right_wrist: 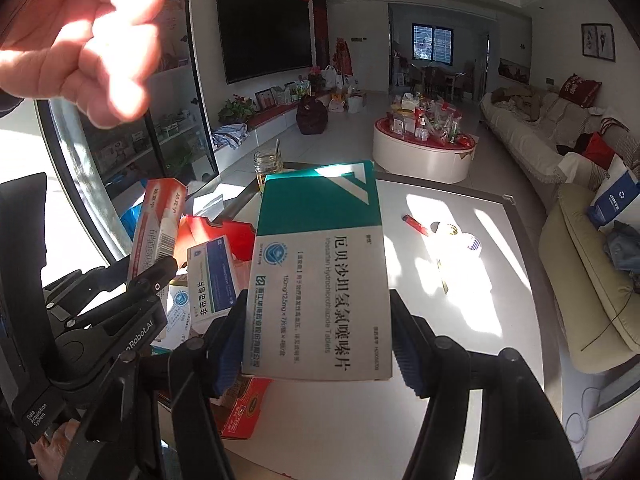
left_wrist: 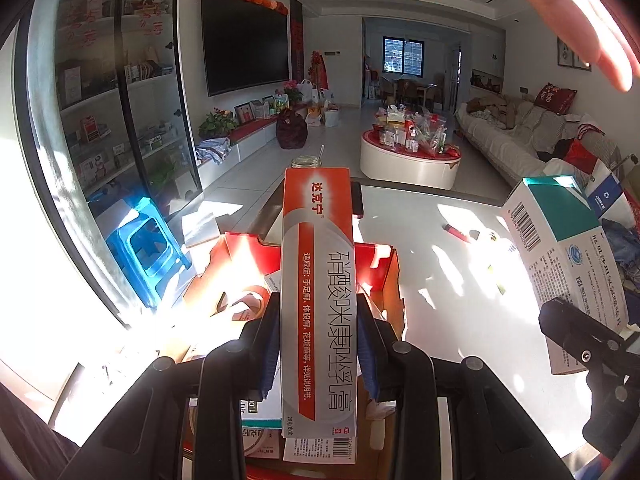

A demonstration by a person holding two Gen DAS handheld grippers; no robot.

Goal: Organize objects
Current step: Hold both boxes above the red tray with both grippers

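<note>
My left gripper [left_wrist: 318,332] is shut on a long orange and grey cream box [left_wrist: 316,300] and holds it above a red cardboard box [left_wrist: 376,268] of medicine packs. The cream box also shows in the right wrist view [right_wrist: 154,232]. My right gripper [right_wrist: 316,336] is shut on a green and white tablet box [right_wrist: 320,272], held above the white table [right_wrist: 480,312]. That tablet box shows at the right of the left wrist view [left_wrist: 568,248]. A blue and white pill box [right_wrist: 214,276] lies in the red box [right_wrist: 236,232].
A glass jar [right_wrist: 269,164] with a spoon stands at the table's far edge. A red lighter [right_wrist: 416,224] lies on the table. A blue stool [left_wrist: 146,248] stands at the left by a glass cabinet. A sofa [right_wrist: 580,168] runs along the right. A bare hand [right_wrist: 88,40] hovers overhead.
</note>
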